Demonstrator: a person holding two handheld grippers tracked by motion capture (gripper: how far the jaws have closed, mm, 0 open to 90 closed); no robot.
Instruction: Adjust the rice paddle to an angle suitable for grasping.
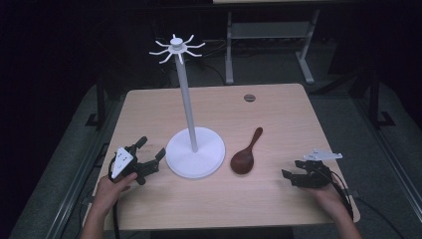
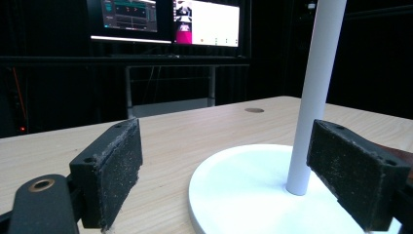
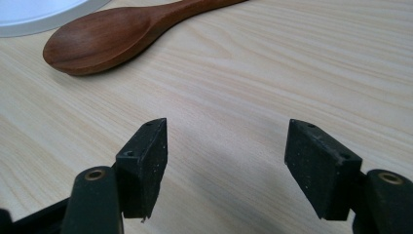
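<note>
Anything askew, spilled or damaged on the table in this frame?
Nothing stands out. The white hook stand is upright, the wooden spoon lies flat on the table just right of its base, unbroken. The left gripper and right gripper are open and empty.

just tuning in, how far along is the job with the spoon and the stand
Nothing looks done yet. The wooden spoon lies flat on the table, just right of the white stand, whose top hooks are bare. The right gripper is open, empty and aimed at the spoon; the left gripper is open beside the stand's base. Grasping and lifting the spoon remain.
</note>
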